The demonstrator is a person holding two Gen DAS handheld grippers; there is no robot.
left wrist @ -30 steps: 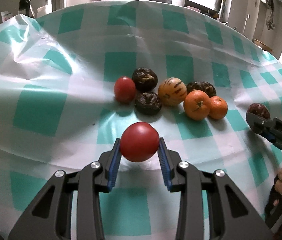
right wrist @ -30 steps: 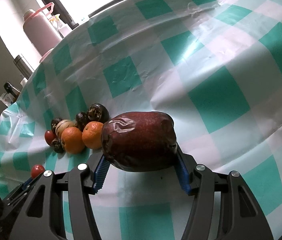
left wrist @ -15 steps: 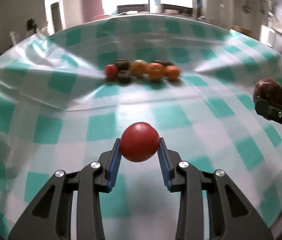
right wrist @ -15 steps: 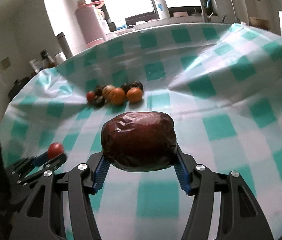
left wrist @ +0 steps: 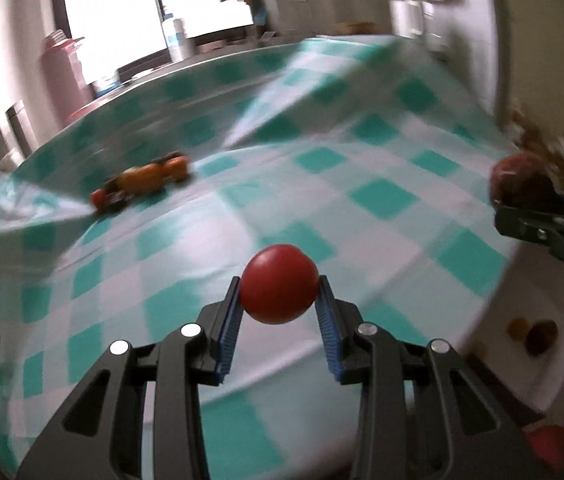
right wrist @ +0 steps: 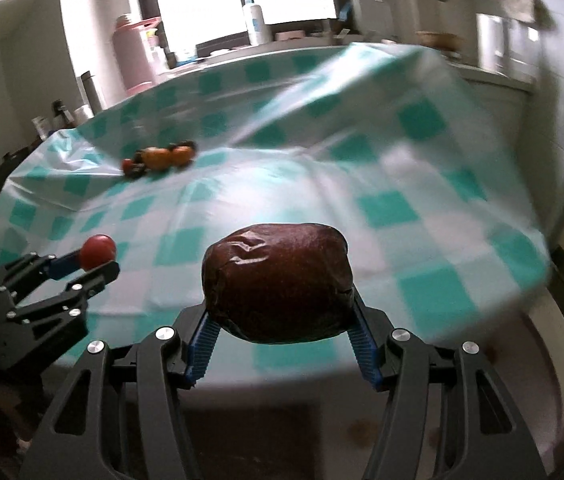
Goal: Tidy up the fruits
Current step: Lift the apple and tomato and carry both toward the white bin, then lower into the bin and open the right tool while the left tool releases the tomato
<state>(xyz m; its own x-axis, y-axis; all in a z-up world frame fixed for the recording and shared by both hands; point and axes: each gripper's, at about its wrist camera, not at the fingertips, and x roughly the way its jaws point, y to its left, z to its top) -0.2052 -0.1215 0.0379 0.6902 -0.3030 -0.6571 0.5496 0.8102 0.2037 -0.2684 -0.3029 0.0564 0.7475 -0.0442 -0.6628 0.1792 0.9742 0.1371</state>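
Observation:
My left gripper point(left wrist: 279, 300) is shut on a small red tomato point(left wrist: 279, 295), held above the near edge of the checked table. From the right wrist view that same left gripper point(right wrist: 99, 258) shows at the left with the tomato point(right wrist: 98, 251) in its tips. My right gripper point(right wrist: 279, 316) is shut on a large, wrinkled dark red fruit point(right wrist: 277, 282). The left wrist view catches this dark fruit point(left wrist: 520, 180) at its right edge. A cluster of remaining fruits point(left wrist: 145, 184), oranges and dark ones, lies far back on the table, also seen as a small fruit cluster point(right wrist: 159, 157).
The table wears a teal and white checked cloth point(left wrist: 322, 184) with a raised fold at the back right. Beyond the near table edge, floor shows with a couple of fruits point(left wrist: 534, 332) on a pale surface. A pink flask point(right wrist: 133, 56) and a white bottle point(right wrist: 255, 20) stand behind.
Both grippers have pulled well back from the fruit cluster, each keeping its fruit. The cluster now looks small and far, and the table's near edge and floor have come into view.

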